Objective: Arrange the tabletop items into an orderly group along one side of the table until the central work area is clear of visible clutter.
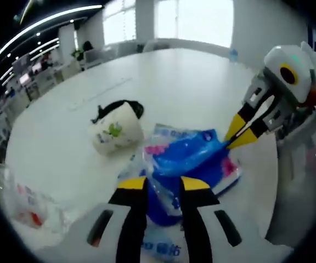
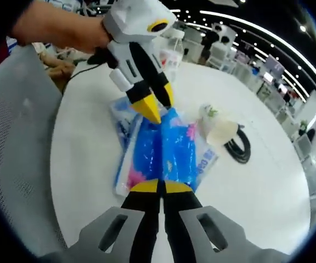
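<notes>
Right gripper view: packet point(image 2: 166, 150) mid-table point(image 2: 86, 142)

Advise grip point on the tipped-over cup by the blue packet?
Pinch the cup's rim wall. It lies on its side on the white table, mouth open toward the black cable, so slide one jaw inside from that end. The body looks too wide to span.

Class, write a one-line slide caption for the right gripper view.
Two grippers, right and left, pinch opposite ends of a blue plastic pack on a white table.
</notes>
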A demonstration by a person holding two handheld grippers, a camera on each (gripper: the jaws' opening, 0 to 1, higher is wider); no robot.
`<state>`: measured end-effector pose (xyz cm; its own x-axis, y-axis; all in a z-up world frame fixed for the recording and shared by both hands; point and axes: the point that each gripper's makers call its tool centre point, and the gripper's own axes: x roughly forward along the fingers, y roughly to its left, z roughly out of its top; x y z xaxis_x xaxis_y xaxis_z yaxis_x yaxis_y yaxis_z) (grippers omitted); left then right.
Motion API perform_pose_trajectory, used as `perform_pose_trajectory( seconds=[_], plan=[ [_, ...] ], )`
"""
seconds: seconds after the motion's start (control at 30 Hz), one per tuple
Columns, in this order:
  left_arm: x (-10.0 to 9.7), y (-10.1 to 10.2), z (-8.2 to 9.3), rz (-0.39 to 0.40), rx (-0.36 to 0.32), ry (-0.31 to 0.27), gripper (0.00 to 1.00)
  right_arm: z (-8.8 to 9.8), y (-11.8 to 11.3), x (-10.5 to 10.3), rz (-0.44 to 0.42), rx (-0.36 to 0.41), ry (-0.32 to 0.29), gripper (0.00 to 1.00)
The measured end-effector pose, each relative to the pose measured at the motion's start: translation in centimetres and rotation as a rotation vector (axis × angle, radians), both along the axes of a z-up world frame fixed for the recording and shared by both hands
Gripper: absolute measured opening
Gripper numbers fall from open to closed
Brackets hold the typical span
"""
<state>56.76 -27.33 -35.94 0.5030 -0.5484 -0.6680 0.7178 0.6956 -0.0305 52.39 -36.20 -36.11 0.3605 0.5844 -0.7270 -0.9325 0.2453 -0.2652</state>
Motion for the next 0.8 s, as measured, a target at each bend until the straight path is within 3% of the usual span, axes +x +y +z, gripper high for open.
perform_pose_trajectory(
  seconds=[0.1, 0.3, 0.57, 0.8],
  plan=[
    [0.0, 0.1, -0.1, 0.006, -0.003, 0.010, 0.05, 0.0, -0.1, 0.1, -0.004, 0.002, 0.001, 0.01],
    [0.0, 0.3, -0.2, 0.046, -0.012, 0.021, 0.00, 0.2, -0.2, 0.4, -0.022, 0.020, 0.005, 0.01],
    [-0.1, 0.4, 0.1, 0.086, -0.037, 0.028, 0.00, 0.4, -0.3, 0.6, -0.037, 0.038, 0.013, 0.01],
    [-0.2, 0.4, 1.3, 0.097, -0.050, 0.017, 0.00, 1.5, -0.6, 0.8, -0.036, 0.062, 0.023, 0.01]
  ],
)
